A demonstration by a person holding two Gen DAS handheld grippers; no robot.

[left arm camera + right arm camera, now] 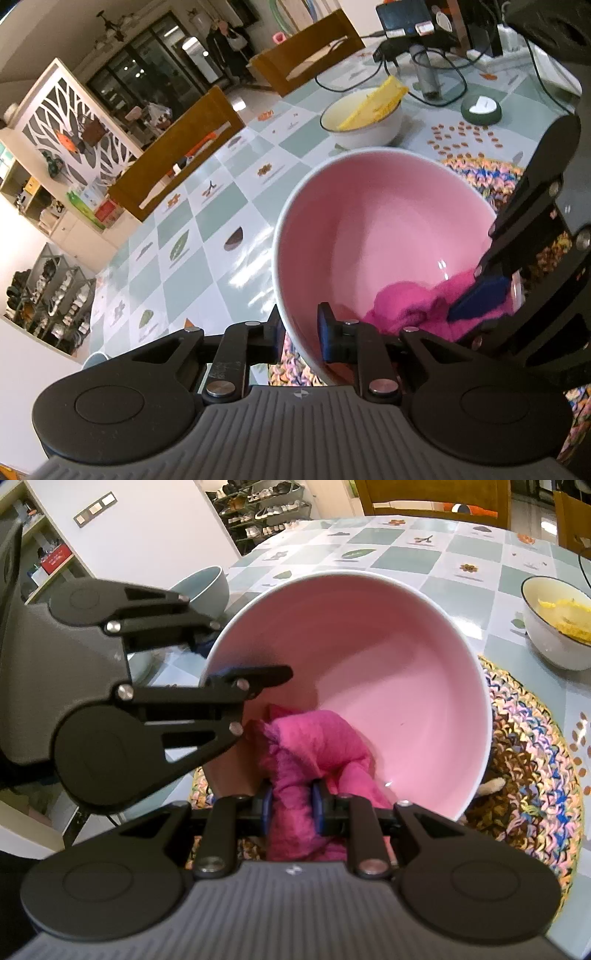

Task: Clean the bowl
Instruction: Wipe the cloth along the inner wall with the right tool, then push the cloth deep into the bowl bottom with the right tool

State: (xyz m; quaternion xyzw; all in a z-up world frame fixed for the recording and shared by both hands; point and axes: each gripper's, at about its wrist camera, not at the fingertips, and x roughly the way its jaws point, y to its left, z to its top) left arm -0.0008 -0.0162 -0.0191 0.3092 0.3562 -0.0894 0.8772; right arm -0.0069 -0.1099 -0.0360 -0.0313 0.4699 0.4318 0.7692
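Note:
A bowl, pink inside and white outside (376, 229), is tilted above a braided multicolour mat (480, 173). My left gripper (301, 332) is shut on the bowl's near rim, one finger inside and one outside. My right gripper (291, 805) is shut on a magenta cloth (314, 742) and presses it against the bowl's inside (369, 657). The right gripper also shows in the left wrist view (491, 288), with the cloth (406, 306) at the bowl's lower right. The left gripper shows in the right wrist view (218, 657) on the bowl's left rim.
A white bowl with a yellow sponge (365, 114) stands farther back on the checked tablecloth (199, 266). A grey-blue bowl (207, 587) sits by the table edge. A dark round dish (480, 109), cables and electronics (413, 40) lie at the back. Wooden chairs (177, 155) line the far side.

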